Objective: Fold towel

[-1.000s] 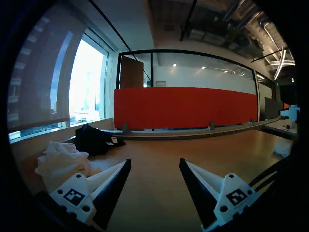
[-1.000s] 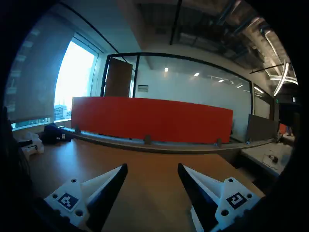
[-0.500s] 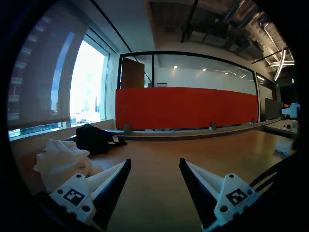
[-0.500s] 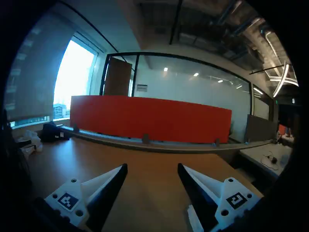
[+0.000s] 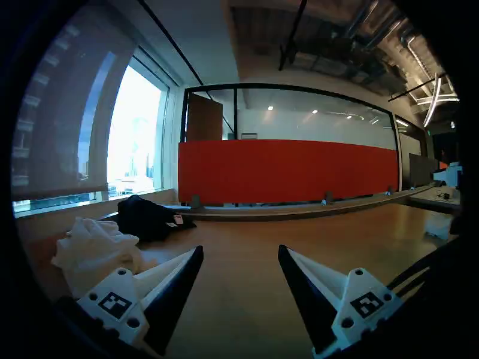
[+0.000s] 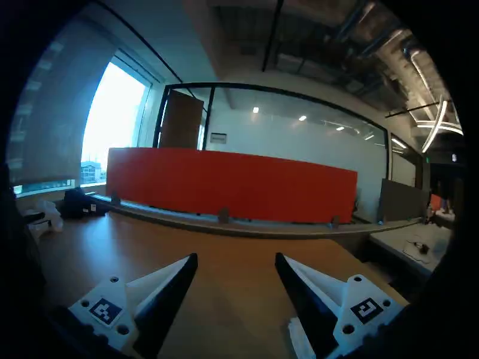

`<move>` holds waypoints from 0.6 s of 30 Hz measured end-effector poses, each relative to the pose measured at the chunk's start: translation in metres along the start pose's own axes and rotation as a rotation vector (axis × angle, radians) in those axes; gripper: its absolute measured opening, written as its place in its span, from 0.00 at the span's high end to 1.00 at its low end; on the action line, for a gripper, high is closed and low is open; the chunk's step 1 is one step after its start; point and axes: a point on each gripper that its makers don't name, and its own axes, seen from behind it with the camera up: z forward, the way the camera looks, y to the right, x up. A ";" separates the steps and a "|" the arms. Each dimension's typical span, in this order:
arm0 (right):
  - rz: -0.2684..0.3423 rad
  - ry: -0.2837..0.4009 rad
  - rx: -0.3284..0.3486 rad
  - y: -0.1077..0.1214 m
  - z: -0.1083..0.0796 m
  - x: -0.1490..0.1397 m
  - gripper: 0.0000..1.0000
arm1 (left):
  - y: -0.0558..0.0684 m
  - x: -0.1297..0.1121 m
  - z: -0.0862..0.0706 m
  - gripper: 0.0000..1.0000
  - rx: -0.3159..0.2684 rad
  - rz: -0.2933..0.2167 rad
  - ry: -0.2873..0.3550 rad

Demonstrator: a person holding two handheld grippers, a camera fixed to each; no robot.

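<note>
Your left gripper point(image 5: 239, 249) hangs spread and empty over the long wooden tabletop point(image 5: 311, 227). At lower left of its view lies the crumpled white towel point(image 5: 96, 251), its near edge hidden behind one finger, with a black fabric bundle point(image 5: 146, 216) just beyond it. Across the centre runs a red divider panel point(image 5: 287, 170). A pale object point(image 5: 438, 226) at the right edge is cut off. Your right gripper point(image 6: 236, 256) is likewise spread, holding nothing.
</note>
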 end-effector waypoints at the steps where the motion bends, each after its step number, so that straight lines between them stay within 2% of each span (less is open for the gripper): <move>1: 0.000 0.001 -0.003 0.001 0.000 -0.003 0.00 | 0.000 0.000 0.000 0.07 0.000 0.000 0.000; 4: 0.005 0.005 -0.013 0.005 0.002 -0.012 0.00 | 0.000 -0.001 0.000 0.04 0.000 0.000 0.000; 12: 0.040 0.003 -0.041 0.023 0.007 -0.048 0.00 | 0.000 -0.001 0.000 0.04 0.000 0.001 0.000; 18: 0.094 0.005 -0.020 0.022 0.008 -0.070 0.00 | 0.000 -0.001 0.000 0.04 0.000 0.001 0.000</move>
